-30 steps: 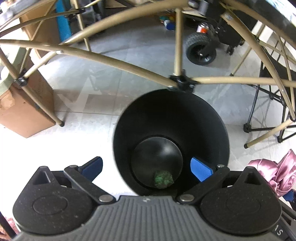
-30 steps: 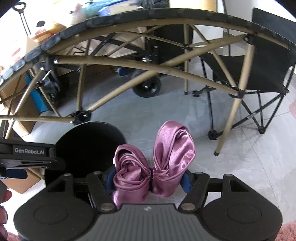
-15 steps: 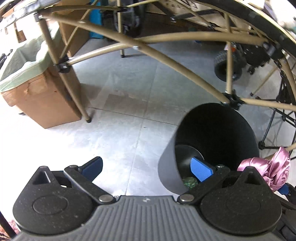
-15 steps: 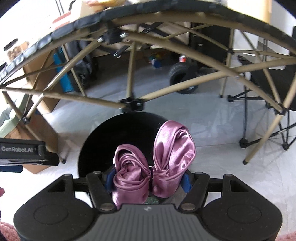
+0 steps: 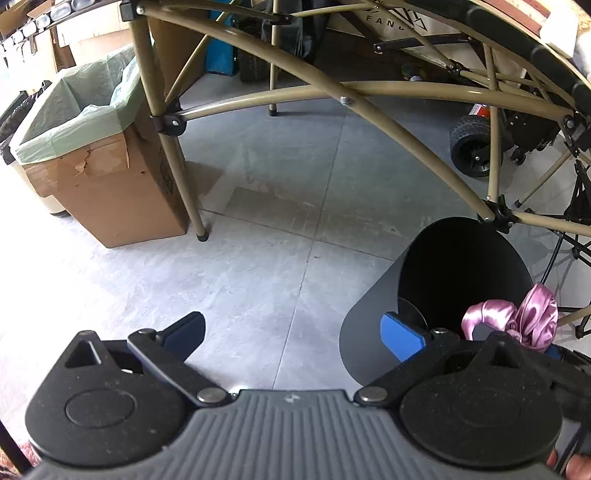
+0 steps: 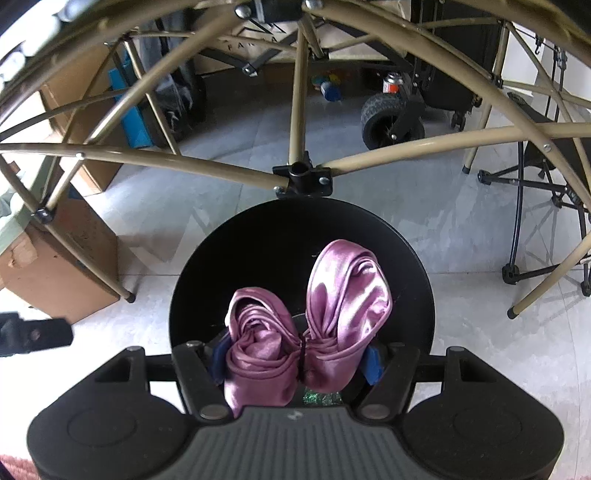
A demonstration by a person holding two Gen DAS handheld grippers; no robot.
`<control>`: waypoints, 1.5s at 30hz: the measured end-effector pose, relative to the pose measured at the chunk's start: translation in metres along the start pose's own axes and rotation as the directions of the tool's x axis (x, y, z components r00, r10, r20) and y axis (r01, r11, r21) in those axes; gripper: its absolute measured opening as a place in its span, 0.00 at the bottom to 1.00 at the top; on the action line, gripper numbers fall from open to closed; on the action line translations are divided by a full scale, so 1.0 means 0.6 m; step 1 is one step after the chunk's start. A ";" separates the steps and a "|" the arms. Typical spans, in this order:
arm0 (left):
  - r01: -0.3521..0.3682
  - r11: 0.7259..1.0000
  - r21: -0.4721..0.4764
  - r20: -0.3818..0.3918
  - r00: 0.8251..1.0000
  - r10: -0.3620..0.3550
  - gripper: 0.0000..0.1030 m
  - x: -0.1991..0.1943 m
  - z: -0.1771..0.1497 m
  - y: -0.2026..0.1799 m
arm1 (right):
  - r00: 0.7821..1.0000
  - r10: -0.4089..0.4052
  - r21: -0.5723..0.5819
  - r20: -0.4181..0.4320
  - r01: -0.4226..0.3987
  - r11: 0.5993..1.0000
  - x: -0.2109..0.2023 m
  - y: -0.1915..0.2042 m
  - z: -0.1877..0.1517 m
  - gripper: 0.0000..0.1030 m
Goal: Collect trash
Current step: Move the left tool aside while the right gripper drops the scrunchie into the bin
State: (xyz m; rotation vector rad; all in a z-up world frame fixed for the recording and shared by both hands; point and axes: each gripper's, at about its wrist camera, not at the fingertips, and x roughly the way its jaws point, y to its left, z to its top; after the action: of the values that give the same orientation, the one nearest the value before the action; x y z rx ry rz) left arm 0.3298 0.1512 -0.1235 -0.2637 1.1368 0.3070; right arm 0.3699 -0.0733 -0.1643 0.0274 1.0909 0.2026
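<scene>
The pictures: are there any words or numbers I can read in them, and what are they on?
"FAN", cut off after that: black letters on the beige fabric panel behind the tan metal frame.
Red label on the small can by the black rubber wheel: too blurred to read.
Nothing else readable.

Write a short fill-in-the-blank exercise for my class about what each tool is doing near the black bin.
1. The right tool grips a satin bow coloured ____.
2. The bow hangs over the open ____ bin.
3. The left tool holds ____ between its blue pads.
4. The cardboard box is lined with a pale ____ bag.

Missing words: pink; black; nothing; green
</scene>
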 end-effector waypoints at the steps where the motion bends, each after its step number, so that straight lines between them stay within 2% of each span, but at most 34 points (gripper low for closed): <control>1: -0.001 1.000 0.001 0.000 1.000 0.001 1.00 0.000 0.000 0.001 | 1.000 -0.001 0.006 -0.010 0.001 1.000 0.005 0.000 0.002 0.64; 9: -0.008 1.000 0.008 -0.009 1.000 0.008 1.00 0.004 -0.002 0.001 | 0.999 0.005 0.011 -0.045 -0.005 1.000 0.019 -0.001 0.004 0.65; 13: -0.011 1.000 0.011 -0.008 1.000 0.011 1.00 0.004 -0.003 0.001 | 0.999 0.004 0.001 -0.039 -0.004 1.000 0.019 0.001 0.005 0.70; 14: -0.011 1.000 0.012 -0.008 1.000 0.011 1.00 0.004 -0.003 0.001 | 0.999 -0.001 -0.004 -0.035 0.000 1.000 0.019 0.003 0.005 0.76; 15: -0.011 1.000 0.012 -0.008 1.000 0.011 1.00 0.004 -0.003 0.001 | 0.999 -0.005 -0.007 -0.033 0.005 1.000 0.018 0.003 0.006 0.88; 17: -0.012 1.000 0.012 -0.009 1.000 0.013 1.00 0.004 -0.003 0.001 | 1.000 -0.014 -0.008 -0.028 0.014 1.000 0.017 0.002 0.008 0.99; 36: -0.013 1.000 0.023 -0.002 1.000 0.013 1.00 0.001 -0.004 -0.006 | 1.000 -0.028 -0.020 -0.014 0.028 0.999 0.009 0.000 0.007 1.00; 45: -0.018 0.999 0.046 0.043 0.999 0.016 1.00 -0.020 -0.010 -0.021 | 0.998 -0.008 -0.021 0.057 0.009 1.000 -0.030 -0.008 0.002 1.00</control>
State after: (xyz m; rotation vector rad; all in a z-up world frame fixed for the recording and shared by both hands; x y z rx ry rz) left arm 0.3249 0.1359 -0.1141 -0.2053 1.1029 0.2998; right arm 0.3636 -0.0814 -0.1483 0.0090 1.0320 0.2046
